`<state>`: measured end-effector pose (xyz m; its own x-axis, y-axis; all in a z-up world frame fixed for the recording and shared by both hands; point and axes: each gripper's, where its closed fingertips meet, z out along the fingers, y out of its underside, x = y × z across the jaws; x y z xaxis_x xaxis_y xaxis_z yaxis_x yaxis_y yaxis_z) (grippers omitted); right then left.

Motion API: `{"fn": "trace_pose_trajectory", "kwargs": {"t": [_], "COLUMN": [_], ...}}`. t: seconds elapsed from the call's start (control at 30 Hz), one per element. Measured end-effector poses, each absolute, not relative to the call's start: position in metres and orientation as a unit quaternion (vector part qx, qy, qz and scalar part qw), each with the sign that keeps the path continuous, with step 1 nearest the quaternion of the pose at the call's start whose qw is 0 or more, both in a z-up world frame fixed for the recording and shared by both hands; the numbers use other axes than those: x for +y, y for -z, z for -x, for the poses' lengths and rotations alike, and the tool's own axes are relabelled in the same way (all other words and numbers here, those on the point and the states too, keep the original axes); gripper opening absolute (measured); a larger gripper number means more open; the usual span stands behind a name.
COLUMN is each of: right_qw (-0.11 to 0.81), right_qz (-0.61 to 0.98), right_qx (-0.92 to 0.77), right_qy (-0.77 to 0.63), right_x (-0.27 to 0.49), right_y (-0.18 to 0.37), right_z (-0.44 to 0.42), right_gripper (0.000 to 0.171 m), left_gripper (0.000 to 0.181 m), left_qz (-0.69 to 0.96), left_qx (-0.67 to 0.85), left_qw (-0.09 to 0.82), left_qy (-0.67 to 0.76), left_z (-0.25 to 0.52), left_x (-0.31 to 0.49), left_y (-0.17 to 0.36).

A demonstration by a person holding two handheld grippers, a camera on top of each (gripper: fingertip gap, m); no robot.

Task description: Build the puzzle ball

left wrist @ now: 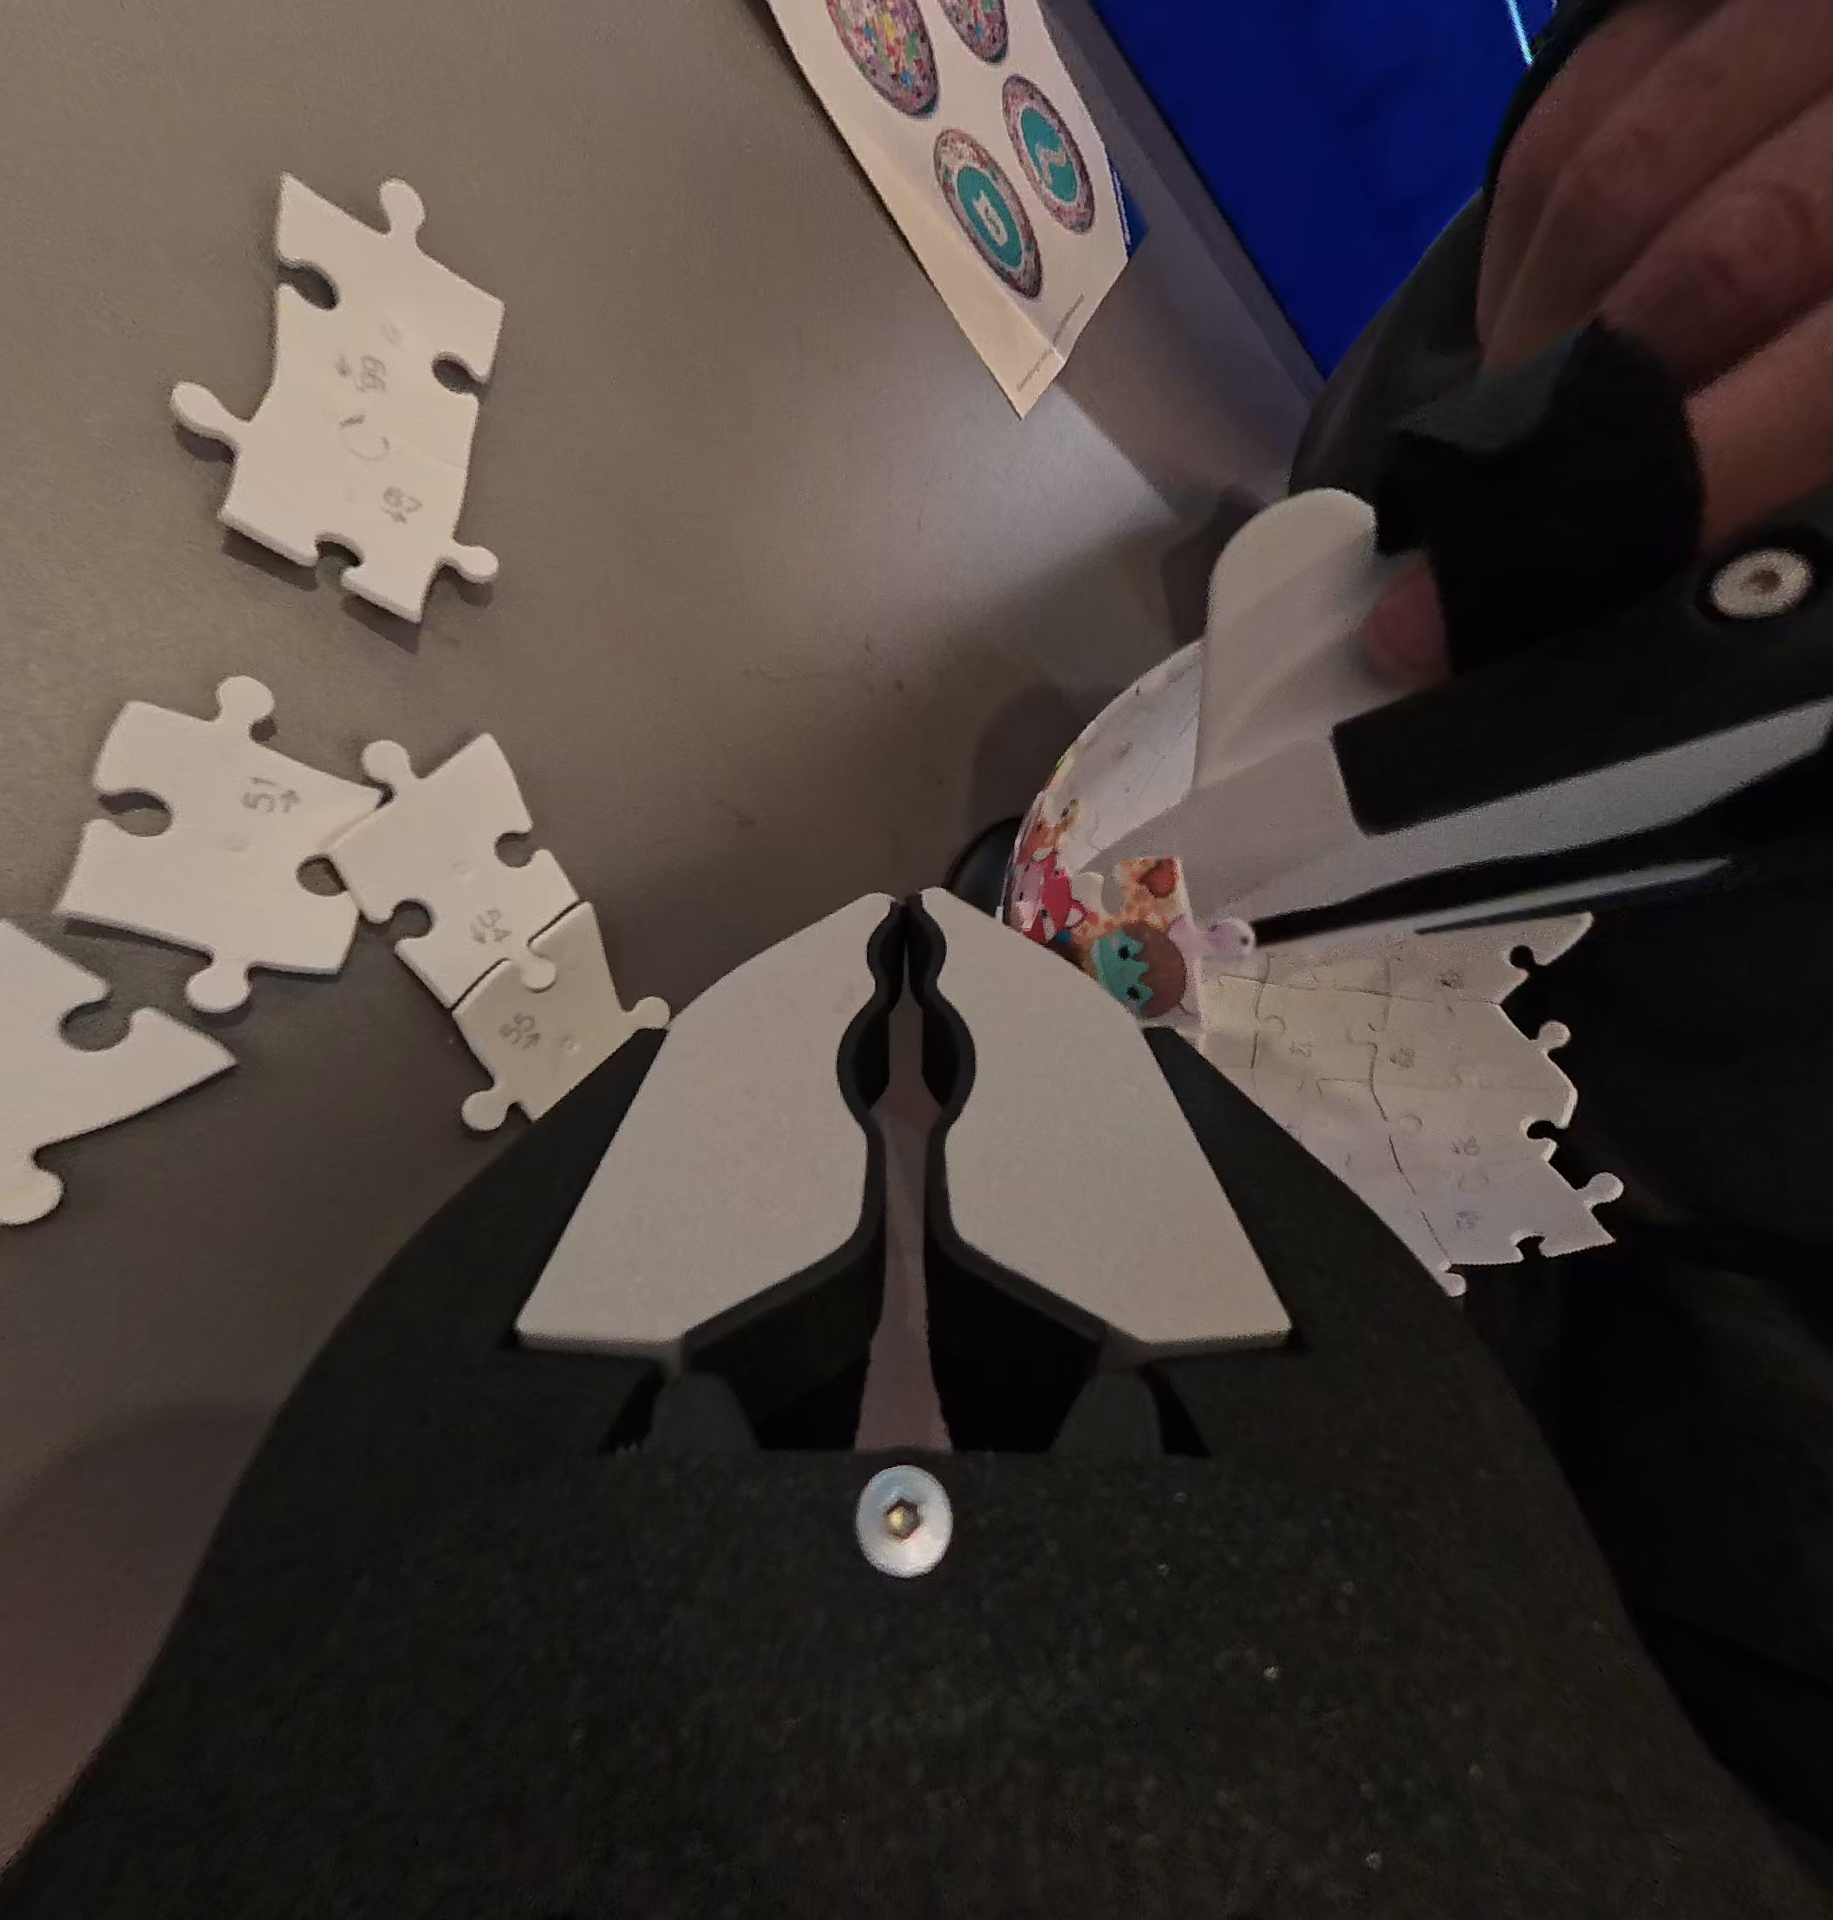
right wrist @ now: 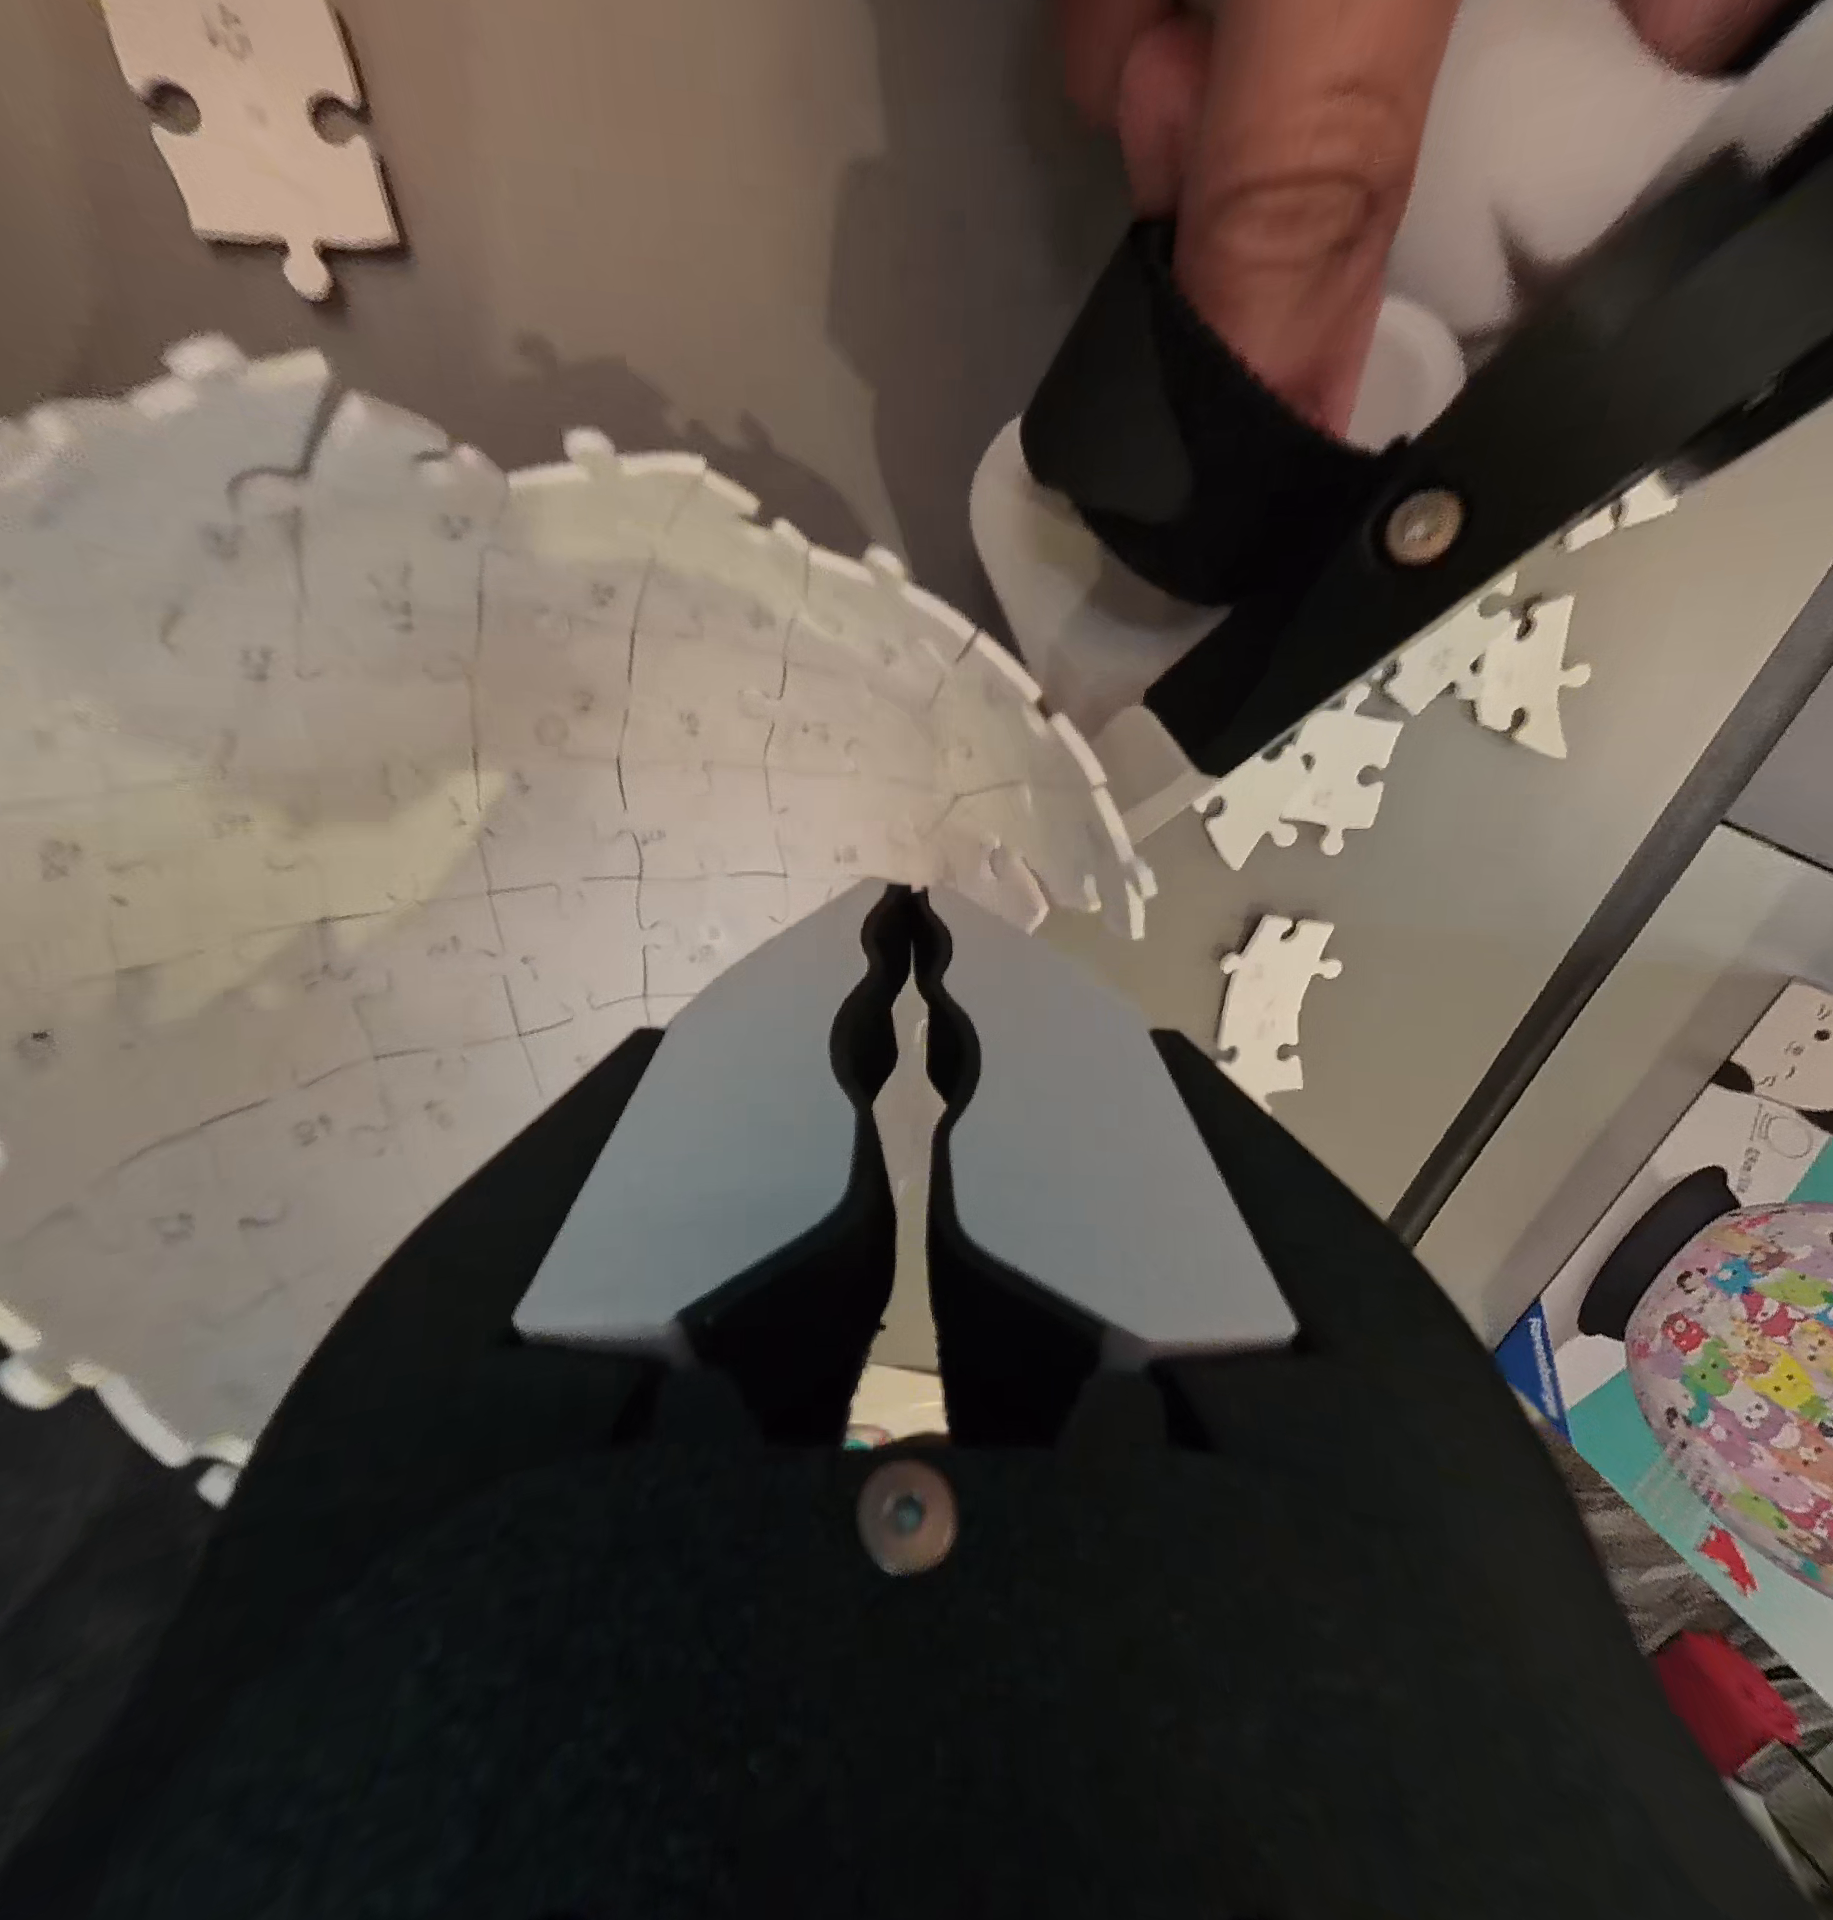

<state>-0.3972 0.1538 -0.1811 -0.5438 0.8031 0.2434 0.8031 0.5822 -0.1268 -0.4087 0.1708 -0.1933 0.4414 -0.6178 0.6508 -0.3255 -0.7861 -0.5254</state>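
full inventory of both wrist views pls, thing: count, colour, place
Partly built puzzle ball: one, white inside, colourful printed outside, clamped at its rim by the right gripper.
Loose puzzle pieces: several, white backs up, some joined in pairs, spread on the table left of the left gripper; more beyond the ball in the right wrist view.
Table: one, grey, under everything.
Picture sheet: one, white with round colourful prints, far edge of the table.
Puzzle box: one, colourful, showing a finished ball, lower right of the right wrist view.
Left gripper: one, black with grey fingers, shut and empty, over the table.
Right gripper: one, black with grey fingers, shut on the ball's rim.
Person's hand: holding the right gripper.
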Motion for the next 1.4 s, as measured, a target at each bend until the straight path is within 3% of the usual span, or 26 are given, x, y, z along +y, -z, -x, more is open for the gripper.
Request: {"fn": "trace_pose_trajectory", "kwargs": {"t": [0.3, 0.57, 1.4], "right_qw": [0.171, 0.13, 0.118], "right_qz": [0.507, 0.503, 0.482], "right_qx": [-0.843, -0.852, -0.867], "right_qy": [-0.045, -0.061, -0.038], "right_x": [0.17, 0.158, 0.153], "right_y": [0.152, 0.17, 0.183], "right_z": [0.396, 0.4, 0.399], "right_gripper": [0.0, 0.0, 0.0], "left_gripper": [0.0, 0.0, 0.0], "left_qz": [0.811, 0.805, 0.809], "left_qx": [0.31, 0.324, 0.33], "left_qw": [0.198, 0.199, 0.167], "left_qy": [0.455, 0.457, 0.457], "left_z": [0.411, 0.405, 0.4], "left_x": [0.176, 0.176, 0.173], "left_y": [0.177, 0.179, 0.194]}}
